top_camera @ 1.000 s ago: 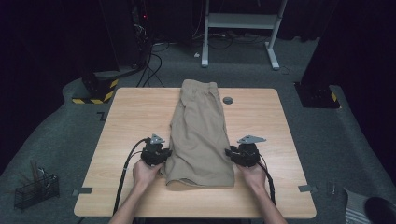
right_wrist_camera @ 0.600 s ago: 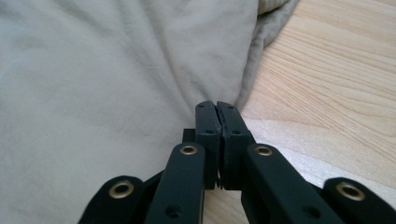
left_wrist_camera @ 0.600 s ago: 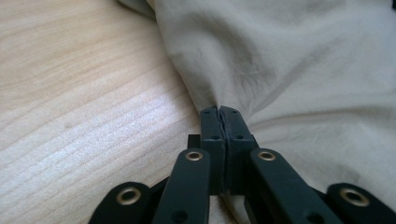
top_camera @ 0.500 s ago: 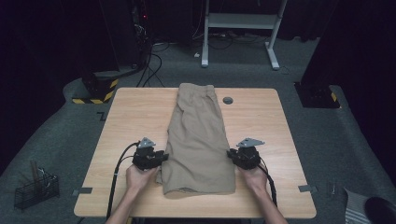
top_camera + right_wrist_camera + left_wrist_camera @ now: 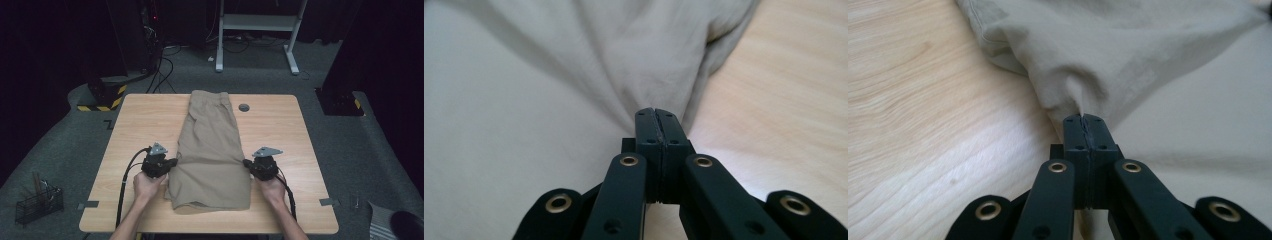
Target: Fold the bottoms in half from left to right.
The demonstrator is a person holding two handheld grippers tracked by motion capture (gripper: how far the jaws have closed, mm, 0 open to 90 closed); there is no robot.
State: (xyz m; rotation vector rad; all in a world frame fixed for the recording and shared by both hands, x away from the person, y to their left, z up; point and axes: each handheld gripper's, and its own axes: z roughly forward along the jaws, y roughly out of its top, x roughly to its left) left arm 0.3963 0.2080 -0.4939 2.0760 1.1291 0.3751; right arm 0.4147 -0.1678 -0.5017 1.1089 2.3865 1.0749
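High view: khaki shorts [image 5: 212, 145] lie lengthwise mid-table [image 5: 135, 125]; your left gripper [image 5: 170, 164] and right gripper [image 5: 248, 163] flank their side edges. Left gripper view: jaws pressed together, pinching fabric [image 5: 1108, 55]. Right gripper view: likewise [image 5: 574, 65]. No legible writing.

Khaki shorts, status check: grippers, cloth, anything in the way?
Left gripper and right gripper each shut on an edge of the khaki shorts. Shorts flat on the table, folded lengthwise. Small dark disc beside the far end, apart.

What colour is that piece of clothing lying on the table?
Plain khaki tan, no pattern. The garment shows best in the high view, lying on the wooden table.
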